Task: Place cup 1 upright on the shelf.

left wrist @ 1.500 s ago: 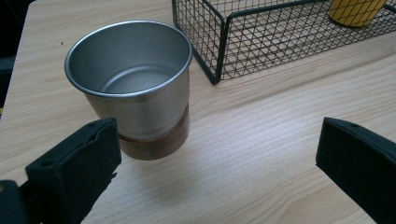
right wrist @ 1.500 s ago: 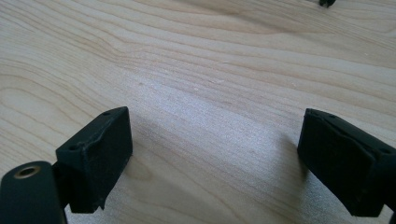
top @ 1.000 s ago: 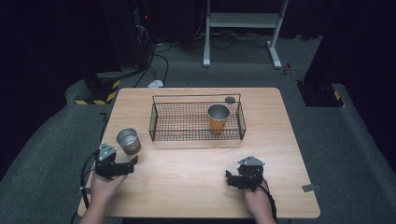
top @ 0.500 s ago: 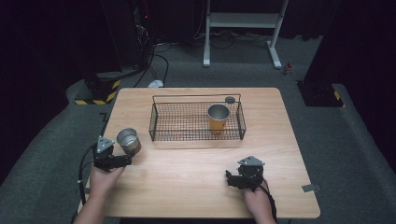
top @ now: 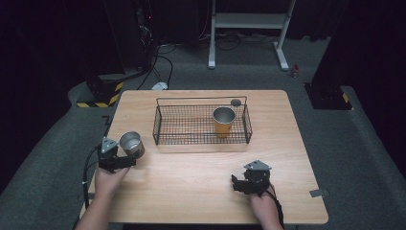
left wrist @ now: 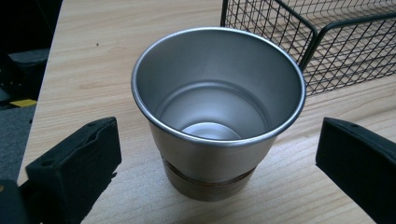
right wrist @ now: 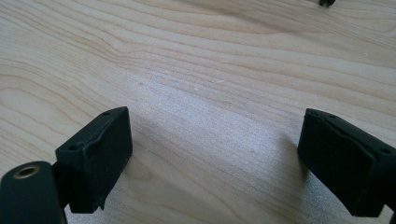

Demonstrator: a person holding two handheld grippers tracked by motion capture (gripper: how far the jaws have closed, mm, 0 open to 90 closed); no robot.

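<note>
Steel cup (left wrist: pixel 218 112) stands upright on the table (top: pixel 191 191), just outside the wire basket's (top: pixel 201 127) left end; I have my left gripper (left wrist: pixel 219 154) spread around it, not yet pinching. An orange-banded cup (top: pixel 223 121) already sits inside the basket. My right gripper (right wrist: pixel 219 154) rests spread in front of the basket. I judge one cup stowed, one left.

I see the steel cup (left wrist: pixel 218 112) upright and empty on the table's left part — plain metal above, a brown band round its base — just outside the basket.
</note>
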